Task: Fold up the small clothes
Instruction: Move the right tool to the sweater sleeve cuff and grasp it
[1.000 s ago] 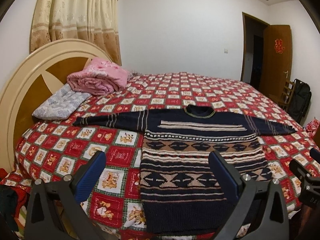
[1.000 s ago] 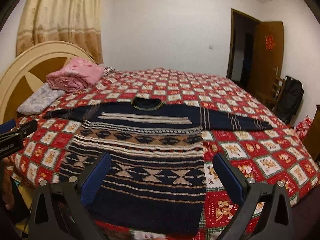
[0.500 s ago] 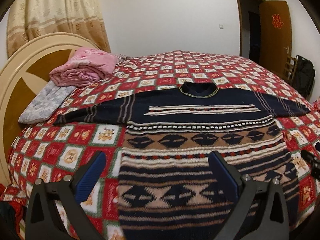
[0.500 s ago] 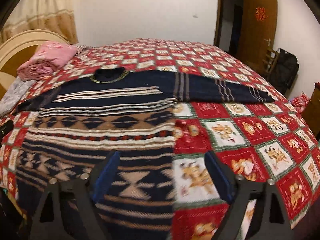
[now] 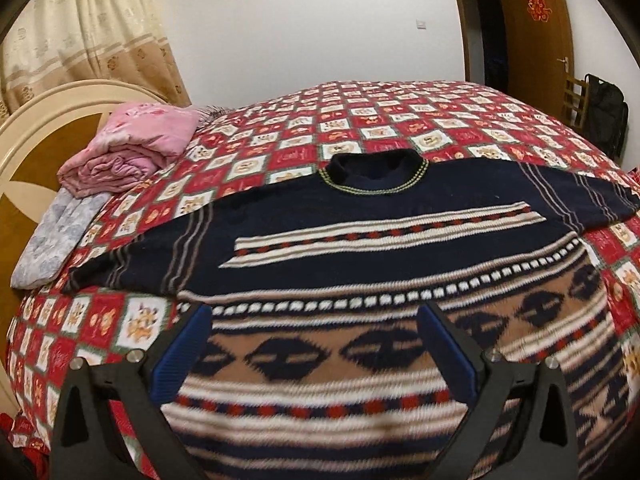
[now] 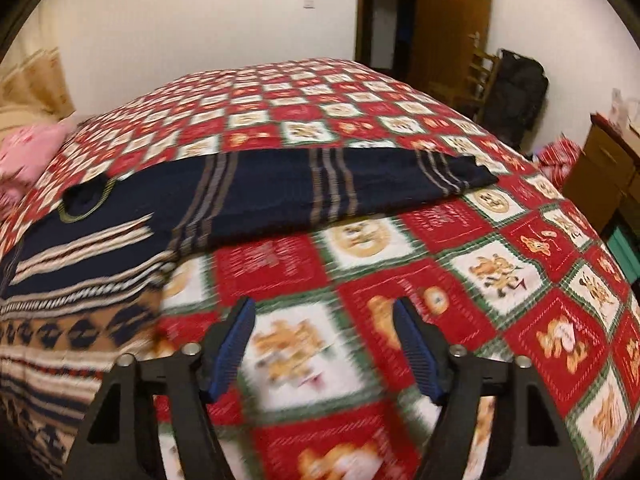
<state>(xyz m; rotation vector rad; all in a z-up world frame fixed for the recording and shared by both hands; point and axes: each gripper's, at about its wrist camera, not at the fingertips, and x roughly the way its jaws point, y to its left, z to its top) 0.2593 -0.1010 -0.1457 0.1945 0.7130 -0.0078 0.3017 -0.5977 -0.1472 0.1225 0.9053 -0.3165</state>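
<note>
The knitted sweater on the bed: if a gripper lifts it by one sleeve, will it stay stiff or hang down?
The sweater lies flat and follows the bedspread, so it is probably floppy and would hang. Its thick knit suggests some weight, so the body may drag. The long sleeve would likely stretch first.

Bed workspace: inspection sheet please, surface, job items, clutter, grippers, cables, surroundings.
Surface: bed with red patchwork quilt, flat.
Job's things: navy patterned sweater spread face up, both sleeves out, unfolded.
Clutter: folded pink blanket on a grey pillow by the headboard.
Grippers: left gripper over the sweater body, jaws wide, nothing between; right gripper over bare quilt beside the sweater, jaws closing, nothing between.
Cables: nothing seen.
Surroundings: curtain, open door, black bag, wooden cabinet.
</note>
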